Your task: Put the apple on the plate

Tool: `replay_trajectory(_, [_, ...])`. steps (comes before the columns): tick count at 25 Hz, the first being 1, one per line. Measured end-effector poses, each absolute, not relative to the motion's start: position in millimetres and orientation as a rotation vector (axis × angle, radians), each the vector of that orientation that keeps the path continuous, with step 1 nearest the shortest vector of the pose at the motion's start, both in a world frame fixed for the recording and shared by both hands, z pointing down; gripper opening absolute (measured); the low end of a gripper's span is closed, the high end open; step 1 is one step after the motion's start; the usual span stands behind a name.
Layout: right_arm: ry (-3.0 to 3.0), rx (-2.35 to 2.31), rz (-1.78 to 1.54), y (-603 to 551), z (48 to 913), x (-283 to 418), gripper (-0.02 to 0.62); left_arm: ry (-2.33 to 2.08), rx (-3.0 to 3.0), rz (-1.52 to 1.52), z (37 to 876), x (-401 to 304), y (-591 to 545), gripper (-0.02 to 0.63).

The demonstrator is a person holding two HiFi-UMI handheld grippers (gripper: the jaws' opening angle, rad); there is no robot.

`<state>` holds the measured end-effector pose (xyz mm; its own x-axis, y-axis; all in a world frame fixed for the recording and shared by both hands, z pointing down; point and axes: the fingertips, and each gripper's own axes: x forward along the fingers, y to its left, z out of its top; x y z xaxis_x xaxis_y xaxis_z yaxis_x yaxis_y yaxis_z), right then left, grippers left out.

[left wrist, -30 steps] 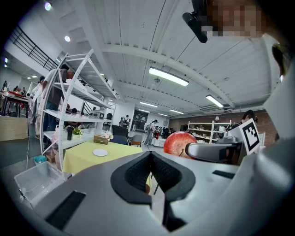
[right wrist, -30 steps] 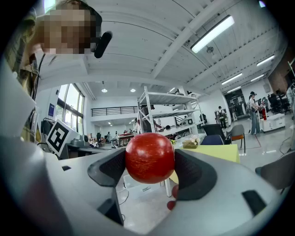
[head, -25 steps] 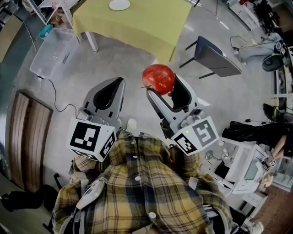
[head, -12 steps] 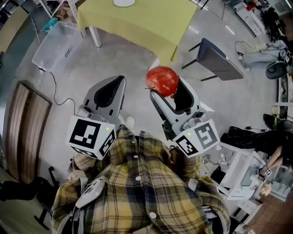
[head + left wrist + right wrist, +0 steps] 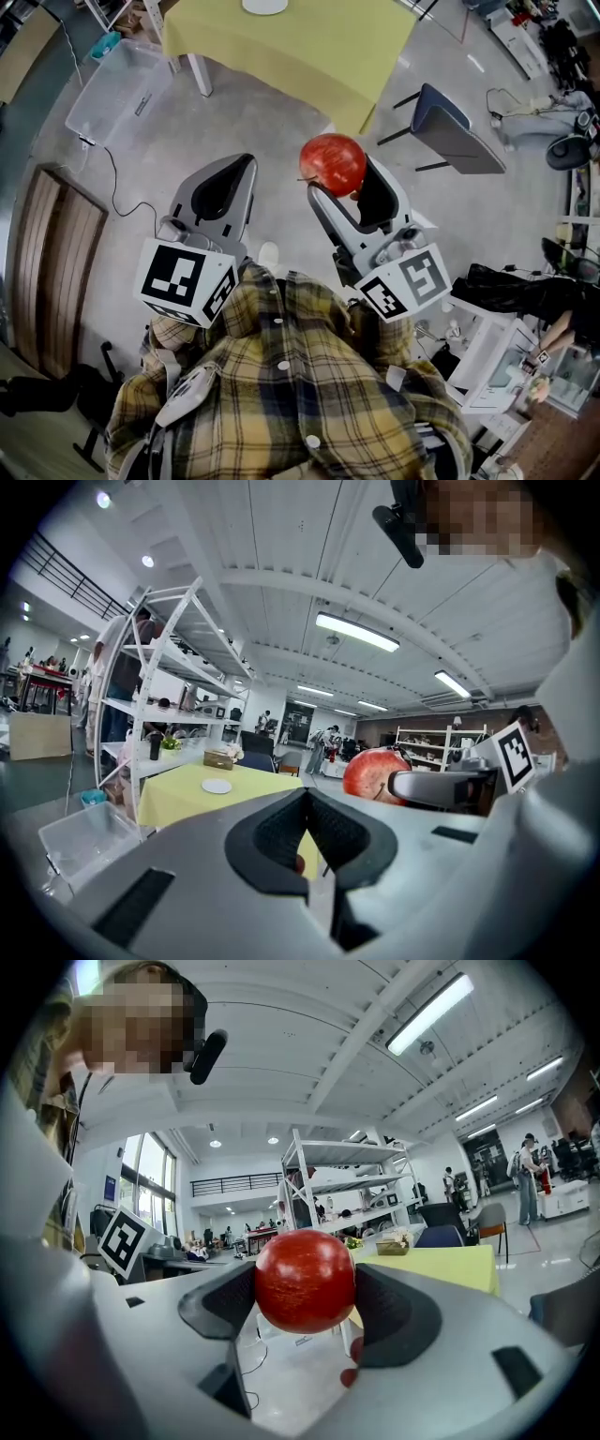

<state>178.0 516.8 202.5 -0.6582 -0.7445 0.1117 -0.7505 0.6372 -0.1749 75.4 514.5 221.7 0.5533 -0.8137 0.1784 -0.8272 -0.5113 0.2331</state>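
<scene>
We hold a gripper in each hand in front of our plaid shirt [image 5: 281, 375], both pointing away from us over the grey floor [image 5: 253, 122]. The right gripper [image 5: 337, 178] has its jaws closed on the red apple [image 5: 305, 1281] – the dark pads press on its left and right sides, and the fruit bulges out above and below them. In the head view the apple sits at the tip of that gripper, in the air above the floor, short of the table's near corner.

The left gripper [image 5: 307, 803] is closed too, but with nothing in it: its two dark pads meet at the tips, with only a narrow V-shaped hollow behind them. It is held just beside the right one, at about the same height, and the two do not touch. From its camera we see the apple off to the right, clamped in the other gripper.

The white plate [image 5: 217, 787] lies on a table with a yellow-green cloth [image 5: 300, 42] ahead of us – well apart from the apple. A dark chair [image 5: 450, 131] stands to the right of the table, a clear plastic bin [image 5: 112, 94] sits on the floor to its left, and a white shelving rack [image 5: 178, 667] rises beyond it.
</scene>
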Motion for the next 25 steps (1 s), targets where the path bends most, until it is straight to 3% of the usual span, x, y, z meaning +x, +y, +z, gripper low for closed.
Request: replay_trajectory(25, [-2.775,1.379,0.346,350,198,25,0.328,-1.276,2.531,0.11,219,-79,341,0.006])
